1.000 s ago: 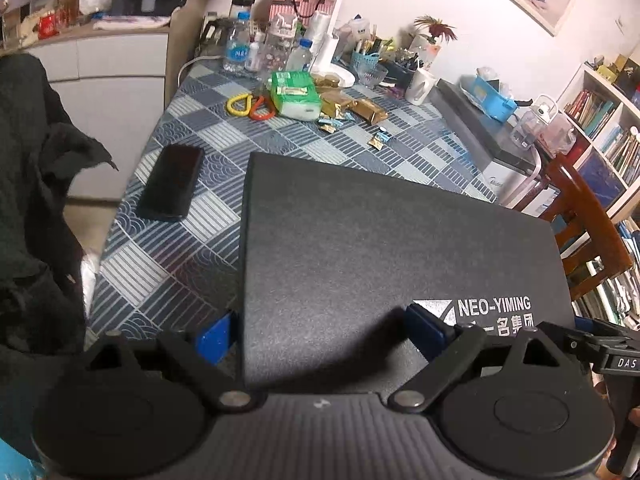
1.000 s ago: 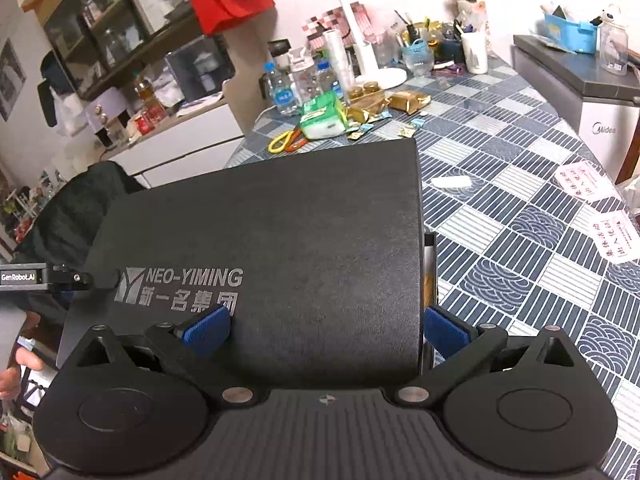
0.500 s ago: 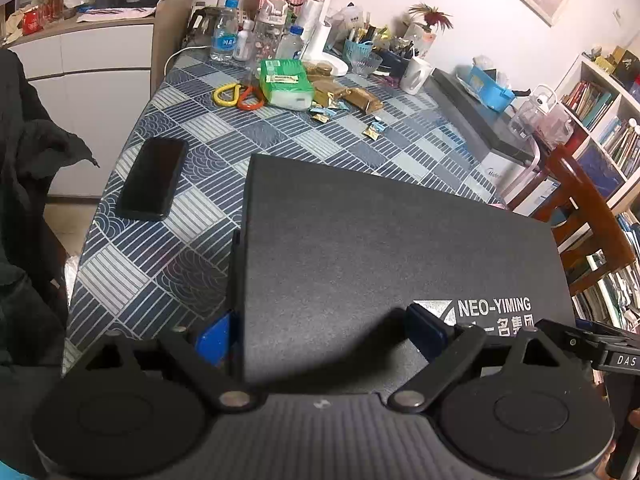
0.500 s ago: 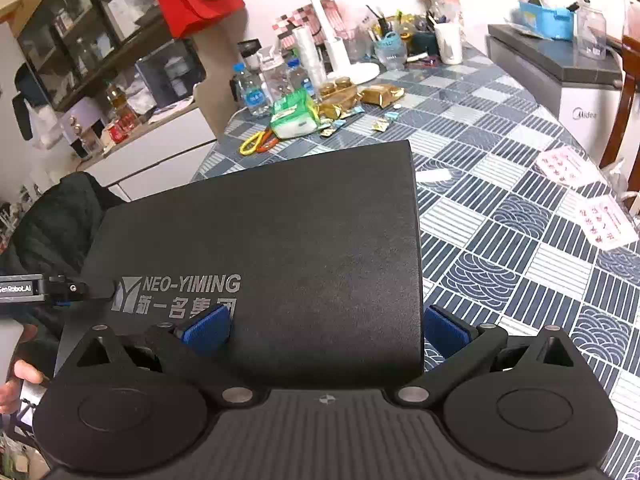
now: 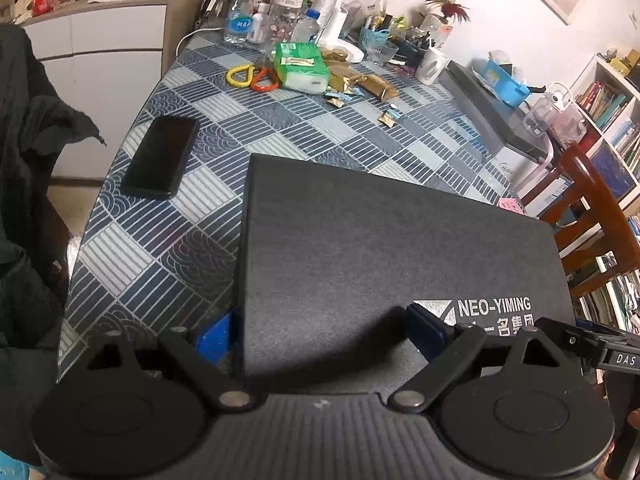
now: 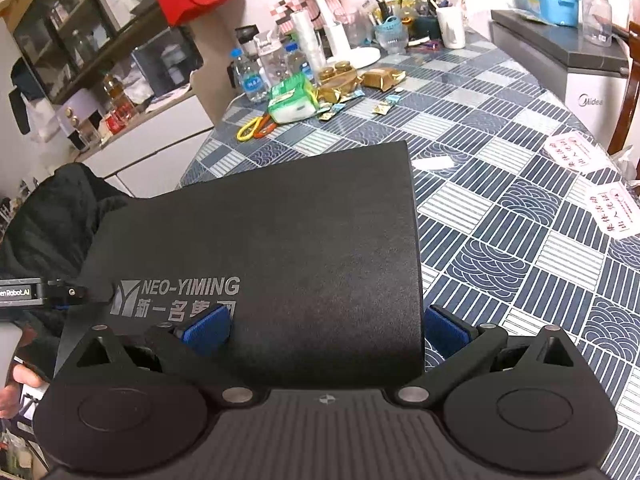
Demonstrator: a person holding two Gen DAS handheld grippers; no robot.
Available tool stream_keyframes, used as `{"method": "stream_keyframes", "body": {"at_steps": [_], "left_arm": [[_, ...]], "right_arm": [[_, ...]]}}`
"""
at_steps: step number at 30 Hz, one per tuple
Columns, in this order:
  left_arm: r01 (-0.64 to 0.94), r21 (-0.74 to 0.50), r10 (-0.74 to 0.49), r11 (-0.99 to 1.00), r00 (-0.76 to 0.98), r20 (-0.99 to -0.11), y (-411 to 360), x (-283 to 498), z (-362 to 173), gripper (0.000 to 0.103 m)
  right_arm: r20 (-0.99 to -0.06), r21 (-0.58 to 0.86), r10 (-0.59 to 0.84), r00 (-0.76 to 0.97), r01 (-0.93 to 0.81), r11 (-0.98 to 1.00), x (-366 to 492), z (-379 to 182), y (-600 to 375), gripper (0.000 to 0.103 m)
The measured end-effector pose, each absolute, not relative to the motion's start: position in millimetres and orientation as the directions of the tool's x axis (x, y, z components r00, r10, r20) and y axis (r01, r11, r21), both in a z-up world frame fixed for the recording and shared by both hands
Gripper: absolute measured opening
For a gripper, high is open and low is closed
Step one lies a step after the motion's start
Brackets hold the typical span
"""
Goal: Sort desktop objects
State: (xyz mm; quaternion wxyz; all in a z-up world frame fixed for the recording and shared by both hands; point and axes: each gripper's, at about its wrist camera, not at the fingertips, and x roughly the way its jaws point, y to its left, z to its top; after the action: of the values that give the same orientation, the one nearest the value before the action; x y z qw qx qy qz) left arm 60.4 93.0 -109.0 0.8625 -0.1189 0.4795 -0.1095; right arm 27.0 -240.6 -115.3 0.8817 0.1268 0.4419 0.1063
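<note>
A flat black box printed NEO-YIMING [image 5: 380, 248] [image 6: 280, 232] fills the near part of both wrist views, held above the blue patterned tablecloth [image 5: 160, 248] [image 6: 520, 240]. My left gripper [image 5: 320, 332] is shut on the box's left end: one blue pad lies on its top face, the other sits past its left edge. At the opposite end my right gripper [image 6: 326, 328] grips the same way, one pad on top and one beyond the right edge. The box hides the table beneath it.
A black phone [image 5: 160, 156] lies left of the box. Further back are a green tissue pack [image 5: 302, 66] [image 6: 290, 98], yellow and orange clips [image 5: 250, 78], gold packets [image 5: 372, 84] and bottles. Paper notes [image 6: 572, 152] lie at right. A wooden chair [image 5: 588, 208] and a dark jacket [image 5: 24, 160] flank the table.
Both grippers and the box have shifted together a little over the table, so the background has slid. The grip on the box looks the same.
</note>
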Motion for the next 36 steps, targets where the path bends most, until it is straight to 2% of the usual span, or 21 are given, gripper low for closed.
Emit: {"method": "stream_keyframes", "body": {"at_steps": [36], "left_arm": [[0.053,-0.301,-0.287,0.952,0.499,-0.818,92.3,67.0,-123.4,0.103]], "right_arm": [[-0.778,0.324,0.306,0.548,-0.067,0.944,28.9,-129.8,-240.9,0.103]]}}
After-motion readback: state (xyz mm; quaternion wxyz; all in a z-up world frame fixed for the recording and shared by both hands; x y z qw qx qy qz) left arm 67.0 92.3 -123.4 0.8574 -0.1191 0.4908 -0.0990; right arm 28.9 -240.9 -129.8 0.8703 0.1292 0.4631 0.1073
